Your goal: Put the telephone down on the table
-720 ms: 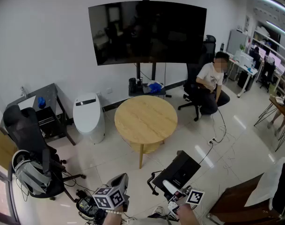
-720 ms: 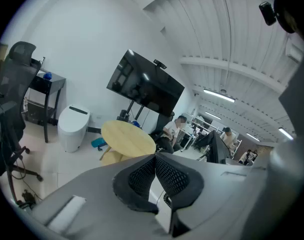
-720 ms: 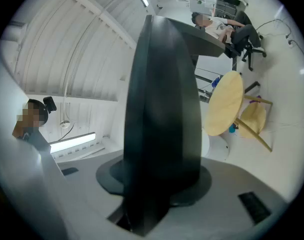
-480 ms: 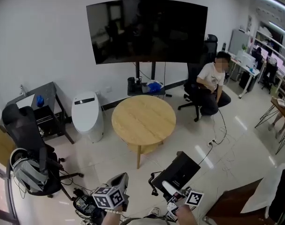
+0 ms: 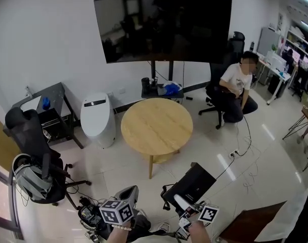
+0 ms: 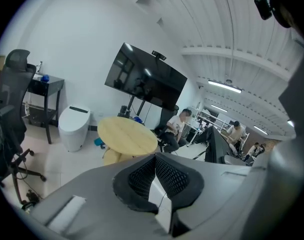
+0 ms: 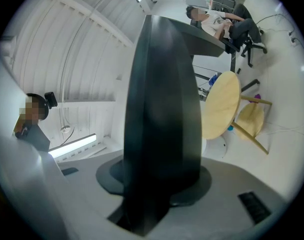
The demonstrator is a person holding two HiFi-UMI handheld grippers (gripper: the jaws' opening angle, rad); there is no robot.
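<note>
The telephone (image 5: 193, 184) is a flat black slab held in the air over the floor, at the bottom of the head view. My right gripper (image 5: 188, 206) is shut on its near end. In the right gripper view the telephone (image 7: 161, 109) stands up between the jaws and hides most of the room. The round wooden table (image 5: 156, 125) stands ahead of both grippers, apart from them, with a bare top. My left gripper (image 5: 127, 196) is low at the left. Its black mesh pads (image 6: 171, 176) meet at the tips with nothing between them.
A white toilet-like unit (image 5: 98, 119) stands left of the table, and a big dark screen (image 5: 163, 24) hangs on the wall behind it. A person (image 5: 237, 87) sits on a chair at the right. A black office chair (image 5: 35, 156) and floor cables (image 5: 242, 151) lie nearby.
The head view has swung slightly, so the room sits a little further right in the picture. Both grippers keep their places, and the telephone stays in the right one.
</note>
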